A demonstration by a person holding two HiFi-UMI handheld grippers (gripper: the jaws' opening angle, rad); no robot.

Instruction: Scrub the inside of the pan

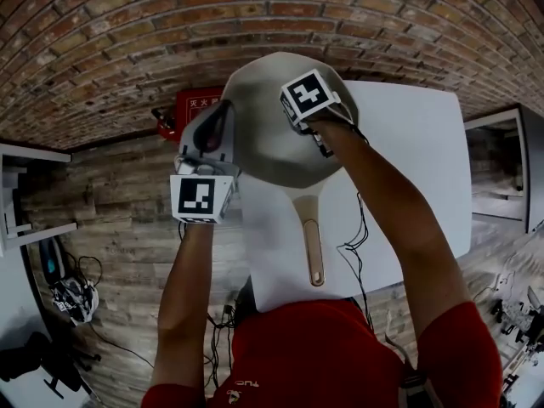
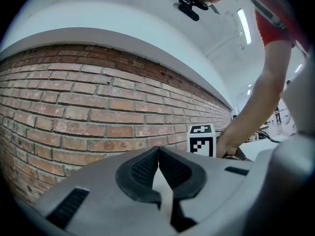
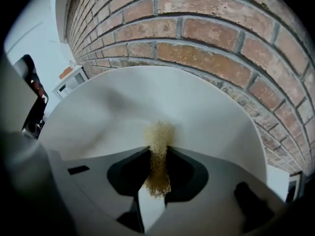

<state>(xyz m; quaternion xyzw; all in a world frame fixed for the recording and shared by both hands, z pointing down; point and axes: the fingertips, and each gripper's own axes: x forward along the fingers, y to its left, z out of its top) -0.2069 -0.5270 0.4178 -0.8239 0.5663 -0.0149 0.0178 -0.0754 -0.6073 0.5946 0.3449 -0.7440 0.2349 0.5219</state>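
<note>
Brick backs a Chinese-lettered red box; gripped tan scrubber touches pan.

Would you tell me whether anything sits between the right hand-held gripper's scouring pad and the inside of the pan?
Nothing visible does. The right hand-held gripper clamps the yellowish scouring pad, and its tip meets the pan's bare pale inner surface.

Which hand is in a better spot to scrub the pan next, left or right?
Right. The right tool pinches the scrub pad against the inside of the pan, ready to rub. The left tool is shut on the pan's rim, steadying it.
</note>
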